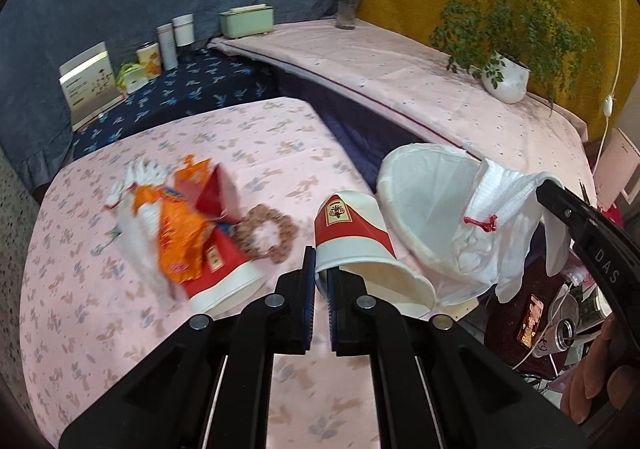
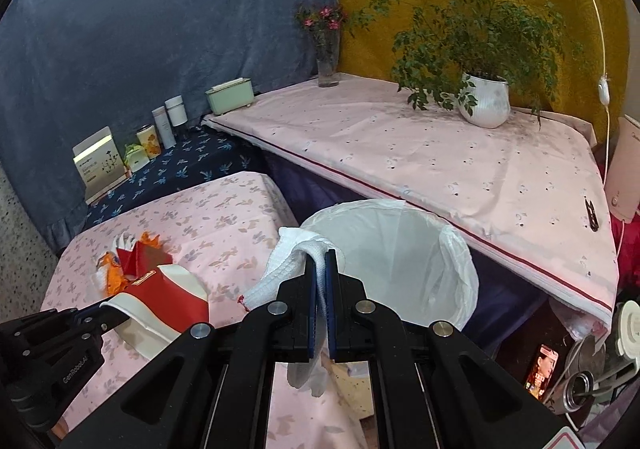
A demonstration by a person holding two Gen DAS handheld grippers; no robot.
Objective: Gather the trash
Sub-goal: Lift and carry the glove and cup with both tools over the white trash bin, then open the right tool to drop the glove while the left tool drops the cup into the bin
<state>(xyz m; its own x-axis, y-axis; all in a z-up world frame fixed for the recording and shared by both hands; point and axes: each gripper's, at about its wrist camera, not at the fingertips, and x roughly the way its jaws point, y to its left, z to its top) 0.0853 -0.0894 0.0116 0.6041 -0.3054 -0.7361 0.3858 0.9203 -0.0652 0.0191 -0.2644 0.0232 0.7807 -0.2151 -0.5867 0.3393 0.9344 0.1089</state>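
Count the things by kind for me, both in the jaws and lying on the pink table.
Cups: 2 (one in the left jaws)
Gloves: 2 (one in the right jaws)
Orange wrapper: 1
Bead ring: 1
Red folded piece, kind unclear: 1
Total: 7

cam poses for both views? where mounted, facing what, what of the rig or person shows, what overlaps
Left wrist: on the left gripper, looking down its fingers at the pinched paper cup; right gripper and a hand at right.
Right wrist: on the right gripper, shut on a white glove over the lined bin; left gripper at lower left.
Shared: cup, glove, bin, trash pile, potted plant.
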